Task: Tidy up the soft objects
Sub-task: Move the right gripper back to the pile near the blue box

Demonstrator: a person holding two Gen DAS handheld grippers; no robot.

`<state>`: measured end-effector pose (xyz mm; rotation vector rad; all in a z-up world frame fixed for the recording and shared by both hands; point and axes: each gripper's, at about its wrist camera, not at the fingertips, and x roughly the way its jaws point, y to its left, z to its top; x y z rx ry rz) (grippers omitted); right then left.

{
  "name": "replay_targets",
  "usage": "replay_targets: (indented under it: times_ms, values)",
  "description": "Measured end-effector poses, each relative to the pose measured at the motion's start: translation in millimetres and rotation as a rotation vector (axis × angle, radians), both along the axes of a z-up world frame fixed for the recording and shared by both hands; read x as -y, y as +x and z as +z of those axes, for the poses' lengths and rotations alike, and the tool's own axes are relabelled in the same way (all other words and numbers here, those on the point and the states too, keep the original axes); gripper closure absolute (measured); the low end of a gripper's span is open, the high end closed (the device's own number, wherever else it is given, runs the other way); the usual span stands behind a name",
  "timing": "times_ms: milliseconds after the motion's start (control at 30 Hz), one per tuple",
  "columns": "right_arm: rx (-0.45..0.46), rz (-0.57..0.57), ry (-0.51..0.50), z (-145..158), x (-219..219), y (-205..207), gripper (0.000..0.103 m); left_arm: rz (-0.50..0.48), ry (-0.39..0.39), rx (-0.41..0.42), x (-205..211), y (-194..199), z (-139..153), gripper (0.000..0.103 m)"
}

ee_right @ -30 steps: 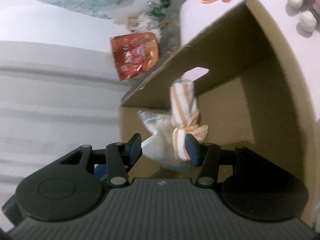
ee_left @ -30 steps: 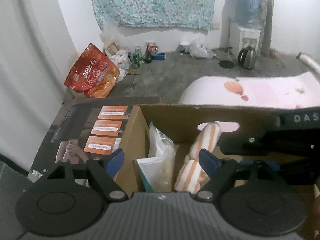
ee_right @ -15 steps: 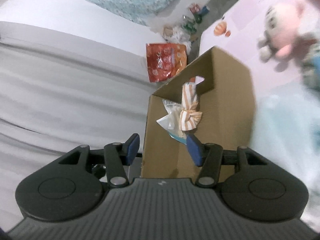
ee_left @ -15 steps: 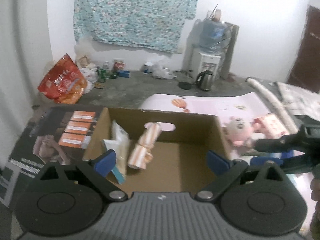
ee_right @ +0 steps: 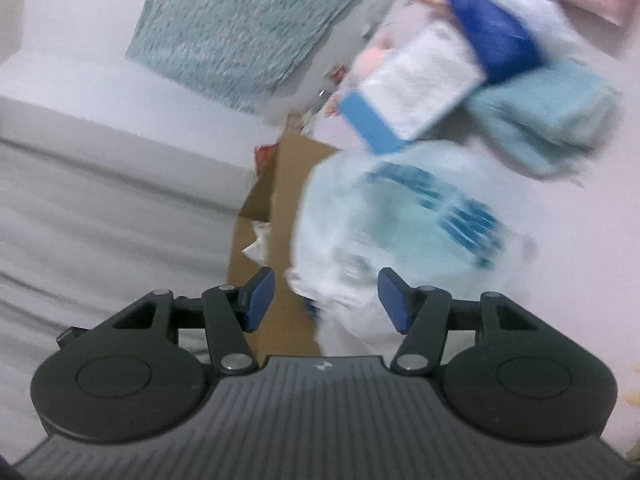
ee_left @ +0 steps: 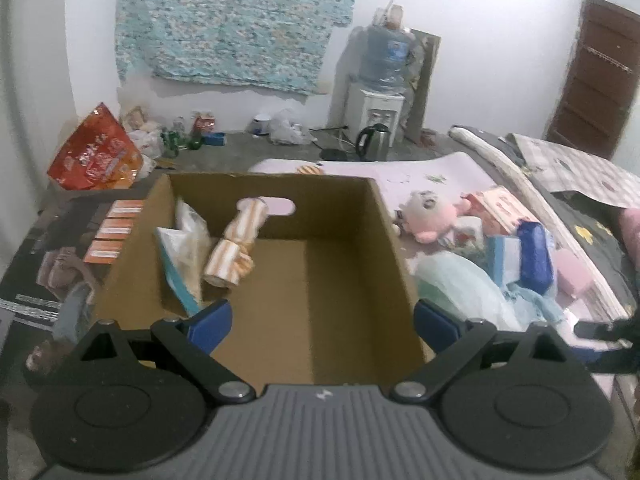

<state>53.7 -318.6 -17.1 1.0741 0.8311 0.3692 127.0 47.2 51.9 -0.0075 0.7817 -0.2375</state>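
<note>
the left gripper point(ee_left: 322, 322) hangs over the near edge of the open brown cardboard box point(ee_left: 384, 240), its blue-padded jaws spread wide with nothing between them. inside the box, against the left wall, a crumpled white plastic packet with a teal edge point(ee_left: 182, 256) stands next to a rolled orange-and-white striped cloth point(ee_left: 236, 248), which leans toward the cut-out handle in the far wall. the rest of the box floor is bare.

to the right of the box, on the pale pink mat point(ee_left: 432, 172), lies a heap of soft things: a pink and white plush toy point(ee_left: 430, 216), a pale green translucent plastic bag point(ee_left: 460, 284), and a dark blue and white packet point(ee_left: 528, 256).

the right gripper point(ee_right: 326, 300) points at this heap; the view is blurred. its jaws have just been opening and stand apart, with the edge of a white and pale blue plastic-wrapped bundle point(ee_right: 400, 232) lying beyond and between the pads, not pressed by them. a folded teal cloth point(ee_right: 560, 120) sits further back.
</note>
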Motion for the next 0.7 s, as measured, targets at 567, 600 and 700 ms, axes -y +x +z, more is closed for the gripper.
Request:
replay_targets:
  times_ms: [567,600,700]
  values:
    - [0.023,-0.16,-0.164,-36,38,-40,0.045,-0.257,-0.113,0.078,145,-58,-17,0.004]
    - [0.029,-0.155,-0.193,-34,42,-39,0.045,-0.268,-0.111,0.07,153,-58,-21,0.004]
    - [0.052,-0.146,-0.314,-24,53,-30,0.045,-0.281,-0.096,0.053,175,-54,-33,0.005]
